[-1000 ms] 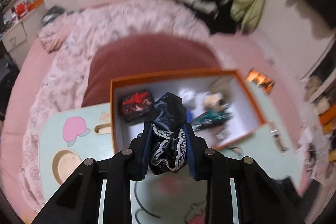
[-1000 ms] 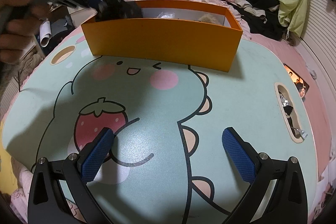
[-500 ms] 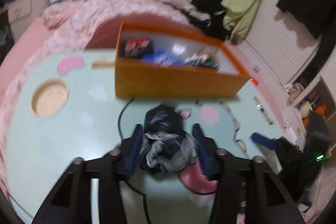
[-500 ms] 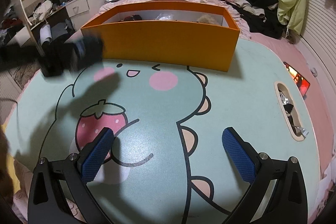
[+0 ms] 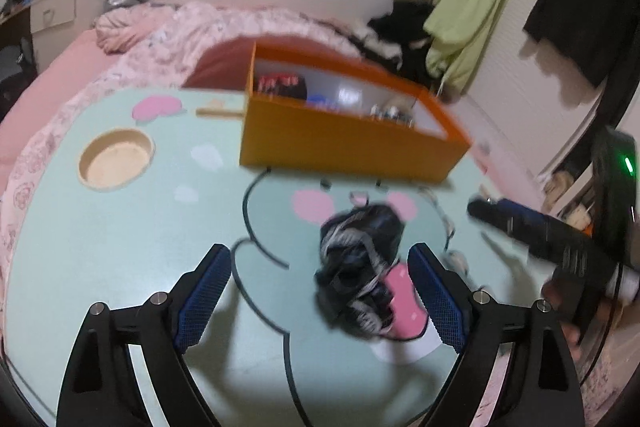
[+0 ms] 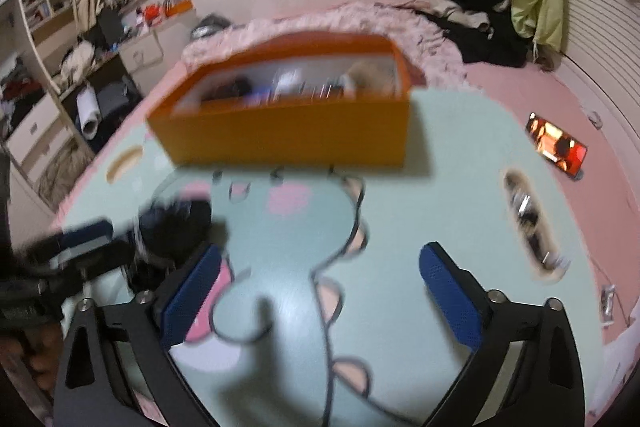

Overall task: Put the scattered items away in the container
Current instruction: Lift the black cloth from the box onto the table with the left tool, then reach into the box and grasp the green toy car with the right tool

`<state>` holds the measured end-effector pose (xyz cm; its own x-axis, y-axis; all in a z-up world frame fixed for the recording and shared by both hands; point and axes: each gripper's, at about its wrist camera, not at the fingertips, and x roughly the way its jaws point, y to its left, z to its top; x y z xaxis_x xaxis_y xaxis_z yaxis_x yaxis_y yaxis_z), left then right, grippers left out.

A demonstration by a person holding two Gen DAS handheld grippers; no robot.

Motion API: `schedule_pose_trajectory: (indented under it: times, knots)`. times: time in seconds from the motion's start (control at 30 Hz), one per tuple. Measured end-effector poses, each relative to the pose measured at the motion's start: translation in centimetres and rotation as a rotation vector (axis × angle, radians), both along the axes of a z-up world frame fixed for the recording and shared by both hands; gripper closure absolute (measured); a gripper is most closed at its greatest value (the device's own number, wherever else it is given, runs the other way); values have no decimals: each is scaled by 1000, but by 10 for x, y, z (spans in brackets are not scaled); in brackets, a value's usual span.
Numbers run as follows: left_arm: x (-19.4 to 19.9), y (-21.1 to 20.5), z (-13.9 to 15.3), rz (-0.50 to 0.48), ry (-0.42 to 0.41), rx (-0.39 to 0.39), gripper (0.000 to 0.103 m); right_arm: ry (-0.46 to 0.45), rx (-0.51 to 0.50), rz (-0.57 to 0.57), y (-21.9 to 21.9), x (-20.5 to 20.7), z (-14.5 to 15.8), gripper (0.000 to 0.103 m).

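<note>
A crumpled black garment with white lace lies on the mint cartoon table, between the fingers of my left gripper, which is open and not touching it. The orange box stands beyond it with several items inside. My right gripper is open and empty above the table; the garment and the left gripper show blurred at its left, and the orange box is ahead.
A round cup hole is in the table at the left. A slot with small items is at the table's right edge. A phone lies on the pink bedding. Clothes are piled behind.
My left gripper, which held the garment over the box, has come back to the table's front and opened; the garment now lies on the table. The right gripper has lifted and moved forward.
</note>
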<state>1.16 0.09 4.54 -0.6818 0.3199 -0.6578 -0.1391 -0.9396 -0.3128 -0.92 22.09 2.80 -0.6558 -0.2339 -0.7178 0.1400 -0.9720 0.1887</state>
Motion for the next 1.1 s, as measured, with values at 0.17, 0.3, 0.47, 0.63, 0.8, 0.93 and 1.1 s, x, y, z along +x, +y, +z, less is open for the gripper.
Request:
schedule_pose_trajectory:
  times: [0.17,0.3,0.47,0.63,0.8,0.93,1.1]
  knots:
    - [-6,-16,23,17,71,22,13,-52,-137,5,12,-52,44,33]
    - [-21,-30,35,16,72,79,13,-133,-116,34,-11,-99,56,33]
    - [-39,-37,40,10,54,123,13,-287,-58,1,-33,-150,37,33]
    - [-51,-38,48,-11,59,135,13,-454,-55,-2,-42,-174,2,30]
    - [-65,-40,50,-10,41,138,13,-504,-109,15,-40,-177,-9,37]
    - [-73,-41,50,-1,25,135,13,-447,-196,38,-27,-169,7,88]
    - [-80,-41,51,12,16,139,13,-385,-173,71,-25,-160,23,102]
